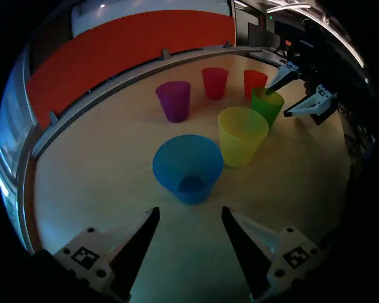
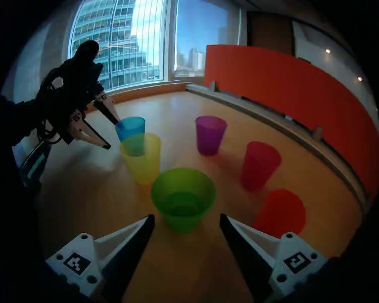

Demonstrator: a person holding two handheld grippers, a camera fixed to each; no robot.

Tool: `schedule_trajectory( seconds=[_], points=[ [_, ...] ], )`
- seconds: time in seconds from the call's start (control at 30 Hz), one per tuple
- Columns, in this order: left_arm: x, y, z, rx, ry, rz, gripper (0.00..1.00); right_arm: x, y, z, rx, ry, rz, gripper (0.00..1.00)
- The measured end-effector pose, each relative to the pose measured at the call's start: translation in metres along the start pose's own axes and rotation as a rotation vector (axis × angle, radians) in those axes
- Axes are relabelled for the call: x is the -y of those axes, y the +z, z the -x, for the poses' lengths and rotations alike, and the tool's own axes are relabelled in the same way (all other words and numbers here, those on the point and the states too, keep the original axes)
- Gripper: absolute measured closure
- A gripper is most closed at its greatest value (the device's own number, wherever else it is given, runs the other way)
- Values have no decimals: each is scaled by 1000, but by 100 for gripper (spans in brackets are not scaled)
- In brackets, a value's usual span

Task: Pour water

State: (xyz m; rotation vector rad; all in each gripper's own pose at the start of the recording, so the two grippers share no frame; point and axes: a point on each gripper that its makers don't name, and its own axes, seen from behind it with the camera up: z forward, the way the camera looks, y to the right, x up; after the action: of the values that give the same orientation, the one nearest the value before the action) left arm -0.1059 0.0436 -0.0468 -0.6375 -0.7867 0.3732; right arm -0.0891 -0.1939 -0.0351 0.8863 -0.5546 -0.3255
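six cups stand upright on the wooden counter [image 1: 103, 171], in two loose rows; in the left gripper view the blue cup [image 1: 188, 166] is nearest, the yellow cup [image 1: 241, 134] just beside it to the right, the green cup [image 1: 267, 103] farther on; the purple cup [image 1: 174, 100], pink cup [image 1: 215, 82] and orange cup [image 1: 254, 81] stand beyond; the left hand-held gripper [image 1: 190, 208] is spread wide, holding nothing, aimed at the blue cup; the right hand-held gripper [image 2: 187, 216] is likewise wide and empty, just short of the green cup; whether any cup holds water i cannot tell
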Motion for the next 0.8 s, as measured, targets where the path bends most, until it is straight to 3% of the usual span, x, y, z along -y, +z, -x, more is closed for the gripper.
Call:
schedule_trajectory(
  seconds=[0.47,0.8],
  points=[
    [0,-33,10,-48,-63,-46,9,-7,-46,14,-33,30,78,1],
    [3,-44,5,-103,-97,-80,9,-16,-66,10,-75,68,135,0]
  ],
)
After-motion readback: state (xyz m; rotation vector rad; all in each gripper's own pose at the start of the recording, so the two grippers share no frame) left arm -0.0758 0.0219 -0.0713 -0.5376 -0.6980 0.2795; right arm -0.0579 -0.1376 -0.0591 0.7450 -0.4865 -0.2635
